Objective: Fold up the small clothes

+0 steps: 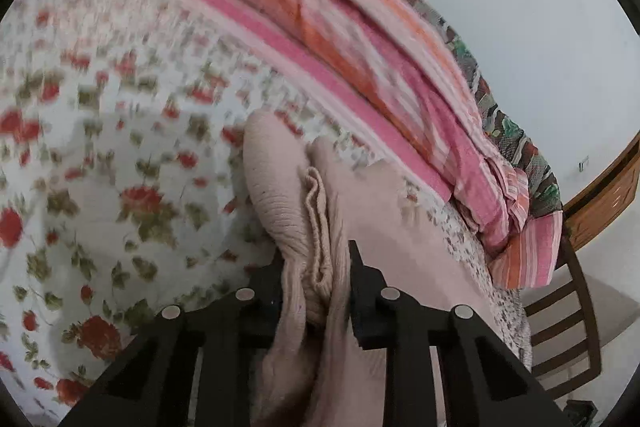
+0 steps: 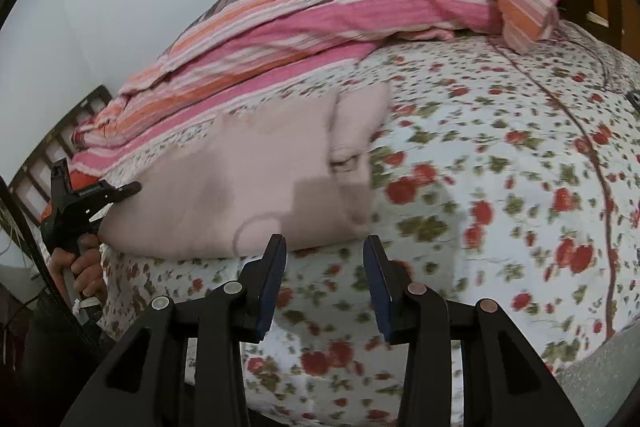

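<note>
A pale pink knit garment (image 2: 248,183) lies partly folded on the floral bedsheet (image 2: 500,155). In the left wrist view my left gripper (image 1: 316,263) is shut on a bunched ribbed edge of the pink garment (image 1: 316,211), lifting it a little. The same gripper shows at the left in the right wrist view (image 2: 120,191), at the garment's left end. My right gripper (image 2: 325,247) is open and empty, just in front of the garment's near edge, above the sheet.
A pink and orange striped blanket (image 2: 320,15) lies bunched along the far side of the bed, with a patterned cloth (image 1: 508,131) behind it. A wooden chair (image 1: 560,315) and wooden bed frame (image 1: 604,195) stand past the bed's end.
</note>
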